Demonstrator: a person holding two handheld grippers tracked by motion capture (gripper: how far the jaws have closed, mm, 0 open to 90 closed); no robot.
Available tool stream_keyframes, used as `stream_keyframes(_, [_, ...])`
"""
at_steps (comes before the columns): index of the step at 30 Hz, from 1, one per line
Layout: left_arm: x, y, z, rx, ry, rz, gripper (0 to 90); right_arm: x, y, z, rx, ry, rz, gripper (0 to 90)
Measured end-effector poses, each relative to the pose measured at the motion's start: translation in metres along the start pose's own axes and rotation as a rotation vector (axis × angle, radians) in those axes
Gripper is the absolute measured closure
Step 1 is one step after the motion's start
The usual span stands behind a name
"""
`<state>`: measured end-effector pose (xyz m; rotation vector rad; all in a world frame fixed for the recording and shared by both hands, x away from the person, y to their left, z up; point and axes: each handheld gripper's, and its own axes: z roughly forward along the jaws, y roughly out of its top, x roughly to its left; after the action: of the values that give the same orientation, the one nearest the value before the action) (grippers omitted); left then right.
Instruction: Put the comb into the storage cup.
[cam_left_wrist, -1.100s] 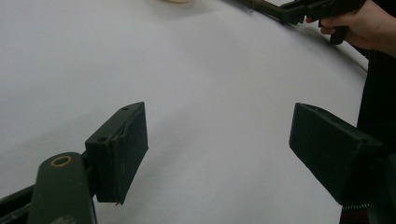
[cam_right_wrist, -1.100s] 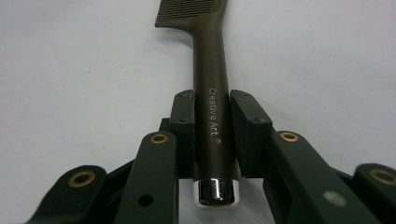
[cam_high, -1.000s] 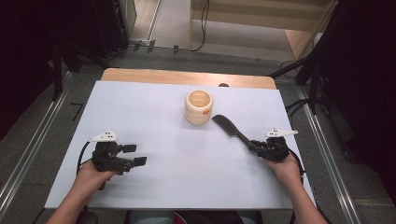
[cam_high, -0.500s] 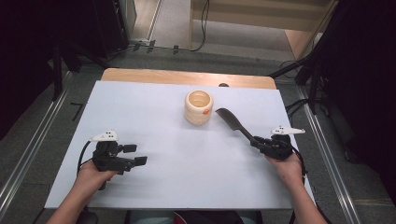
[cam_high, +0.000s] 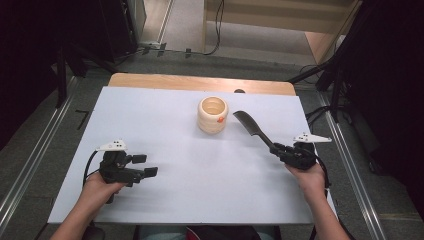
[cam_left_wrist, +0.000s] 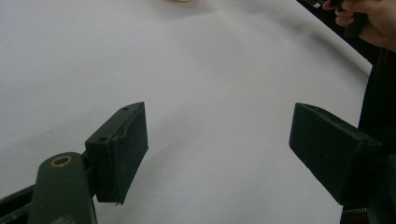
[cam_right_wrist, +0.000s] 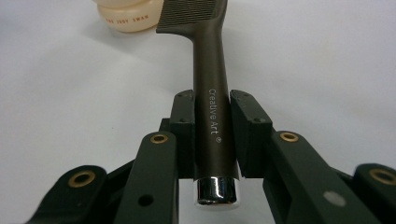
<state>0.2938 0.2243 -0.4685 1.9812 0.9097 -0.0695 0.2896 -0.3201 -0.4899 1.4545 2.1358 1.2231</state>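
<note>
We see right gripper (cam_high: 281, 150) fingers pinching comb (cam_high: 252, 129) handle near counter (cam_high: 165, 125) right edge, cup (cam_high: 213, 114) just left; left gripper (cam_high: 142, 165) fingers spread, open counter ahead.

white table (cam_high: 150, 125), grey floor (cam_high: 185, 25), dark surroundings

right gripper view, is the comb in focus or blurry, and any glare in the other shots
Right gripper view: the comb handle lettering between the jaws is sharp, its chrome end cap glints, and the cream jar behind is slightly soft. Left gripper view: the white table looks evenly lit and somewhat washed out. High view: the tabletop is bright, the surroundings fall into deep shadow.
</note>
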Motion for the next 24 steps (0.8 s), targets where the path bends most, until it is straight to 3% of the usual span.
stream_keyframes(8, [-0.002,0.003,0.005,0.017,0.002,-0.020,20.1,0.010,0.006,-0.003,-0.024,-0.021,0.035,70.2])
stream_keyframes(17, [-0.007,0.016,0.012,-0.005,-0.017,-0.063,20.0,0.021,0.010,-0.007,-0.044,-0.087,0.067,70.1])
stream_keyframes(24, [-0.012,0.028,0.018,0.014,-0.008,-0.063,20.1,0.031,0.013,-0.010,-0.060,-0.141,0.085,70.1])
